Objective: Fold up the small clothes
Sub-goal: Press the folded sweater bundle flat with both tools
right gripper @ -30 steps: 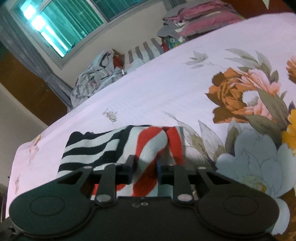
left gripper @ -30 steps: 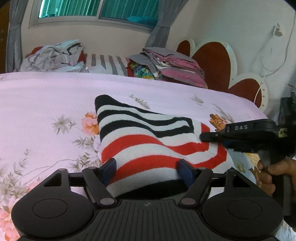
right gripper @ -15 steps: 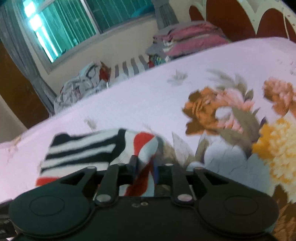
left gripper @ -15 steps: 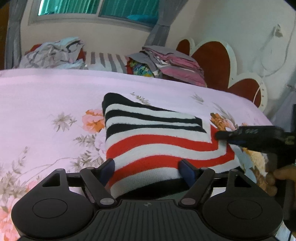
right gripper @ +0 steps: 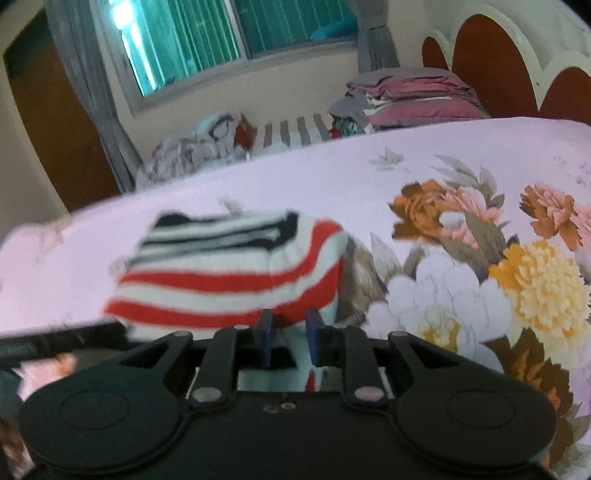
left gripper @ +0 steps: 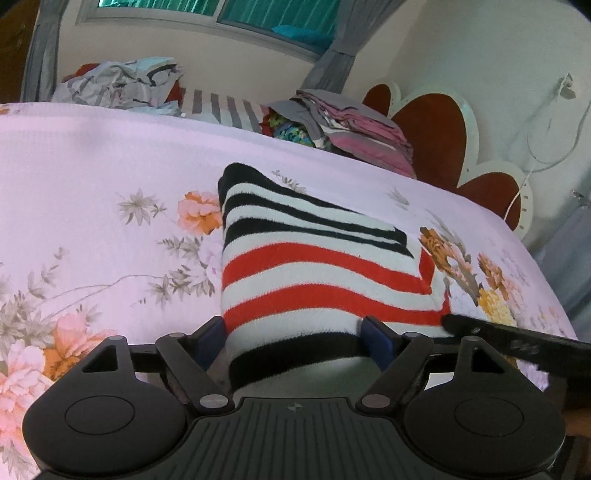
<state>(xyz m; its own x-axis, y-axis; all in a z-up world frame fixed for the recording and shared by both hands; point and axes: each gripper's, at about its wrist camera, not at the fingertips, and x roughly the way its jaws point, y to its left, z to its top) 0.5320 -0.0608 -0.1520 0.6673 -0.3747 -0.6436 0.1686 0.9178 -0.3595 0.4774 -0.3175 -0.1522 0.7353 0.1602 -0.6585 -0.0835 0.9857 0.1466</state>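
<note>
Left wrist view: a small striped knit garment (left gripper: 317, 273), banded in black, white and red, lies folded on the floral bed sheet (left gripper: 92, 177), its black hem running between the spread fingers of the left gripper (left gripper: 295, 338). Those fingers stand wide apart on either side of the cloth without pinching it, apparently steadying the near edge so the fold stays square. The right gripper (right gripper: 289, 334) comes in from the garment's right-hand corner; its blue-padded fingers are nearly together, with a bit of pale fabric between them, though motion blur in the right wrist view makes it hard to say whether they truly clamp the cloth. That corner is likely held so the side can be drawn over or tugged flat. A stack of folded laundry (left gripper: 351, 125) waits at the far edge of the bed beside the scalloped headboard (left gripper: 436, 136), with a looser heap of clothes (left gripper: 118, 86) beneath the window (left gripper: 207, 7), suggesting where finished pieces go.
</note>
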